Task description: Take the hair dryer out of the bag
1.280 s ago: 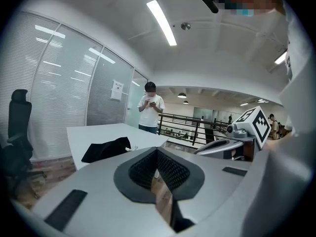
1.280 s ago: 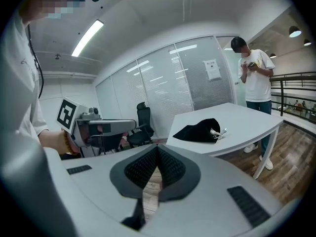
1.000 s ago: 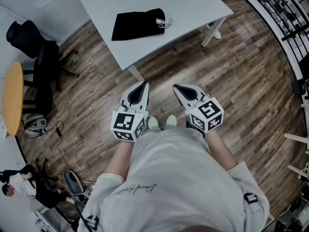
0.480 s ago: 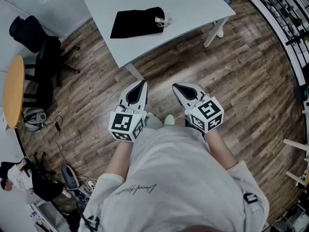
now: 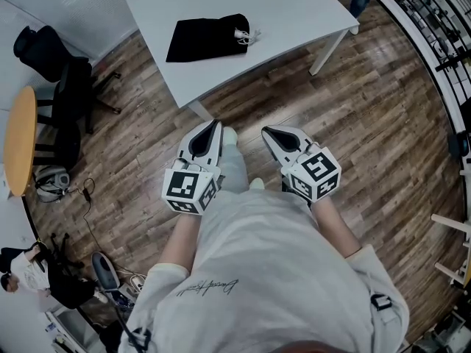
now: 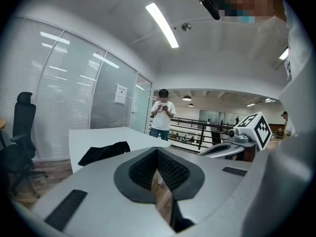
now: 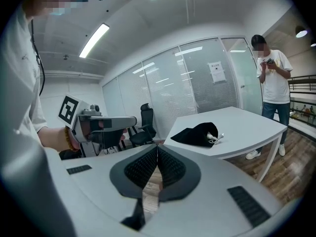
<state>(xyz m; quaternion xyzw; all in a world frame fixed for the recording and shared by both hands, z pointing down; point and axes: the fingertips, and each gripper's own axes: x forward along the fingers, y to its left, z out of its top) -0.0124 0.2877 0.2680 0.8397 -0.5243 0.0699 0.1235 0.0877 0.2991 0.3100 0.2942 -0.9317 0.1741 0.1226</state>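
Left tongs (image 5: 214, 126) and right tongs (image 5: 267, 131): pressed together, empty.
Black fabric bag (image 5: 207, 39) lies on white rectangular table (image 5: 294, 6) at 12 o'clock.

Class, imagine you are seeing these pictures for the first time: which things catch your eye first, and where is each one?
The two grey grippers, left gripper and right gripper, stand out at the centre of the head view, both shut and empty, over the wooden floor. Ahead of them a black bag lies on the white table, with a white cord at its mouth.

White table (image 5: 294, 6), office chair (image 5: 45, 50), perhaps headphones (image 5: 48, 184)
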